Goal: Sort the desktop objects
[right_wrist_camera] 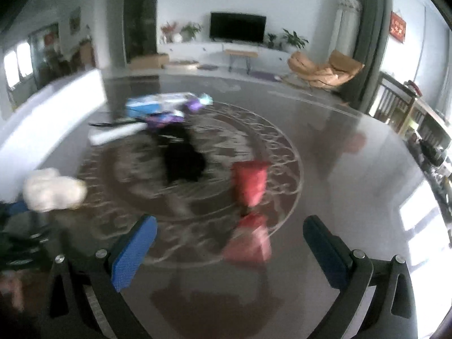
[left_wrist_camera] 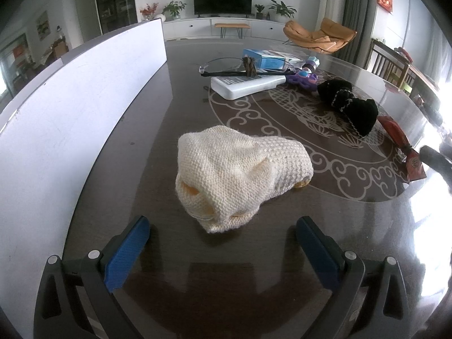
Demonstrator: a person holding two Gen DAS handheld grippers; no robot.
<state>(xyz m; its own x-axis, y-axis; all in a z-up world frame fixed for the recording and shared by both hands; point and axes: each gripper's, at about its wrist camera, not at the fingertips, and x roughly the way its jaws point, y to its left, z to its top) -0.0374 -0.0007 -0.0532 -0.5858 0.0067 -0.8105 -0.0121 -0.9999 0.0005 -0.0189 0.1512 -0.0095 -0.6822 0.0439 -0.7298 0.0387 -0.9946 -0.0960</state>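
Note:
A cream knitted piece (left_wrist_camera: 240, 175) lies on the dark glass table (left_wrist_camera: 158, 130), just ahead of my open, empty left gripper (left_wrist_camera: 223, 243). Beyond it lie a white remote (left_wrist_camera: 248, 86), a blue box (left_wrist_camera: 265, 58), a purple toy (left_wrist_camera: 303, 75), a black knitted item (left_wrist_camera: 350, 106) and a red packet (left_wrist_camera: 401, 147). The right wrist view is blurred. My right gripper (right_wrist_camera: 230, 243) is open and empty above the table, with the red packet (right_wrist_camera: 250, 200) between and just ahead of its fingers. The black item (right_wrist_camera: 182, 158) and cream piece (right_wrist_camera: 53, 189) lie to its left.
A long white box wall (left_wrist_camera: 70, 118) runs along the table's left side. A pair of glasses (left_wrist_camera: 226, 66) rests by the remote. The other gripper's tip (left_wrist_camera: 436, 158) shows at the right edge. Chairs and a shelf stand beyond the table's right rim.

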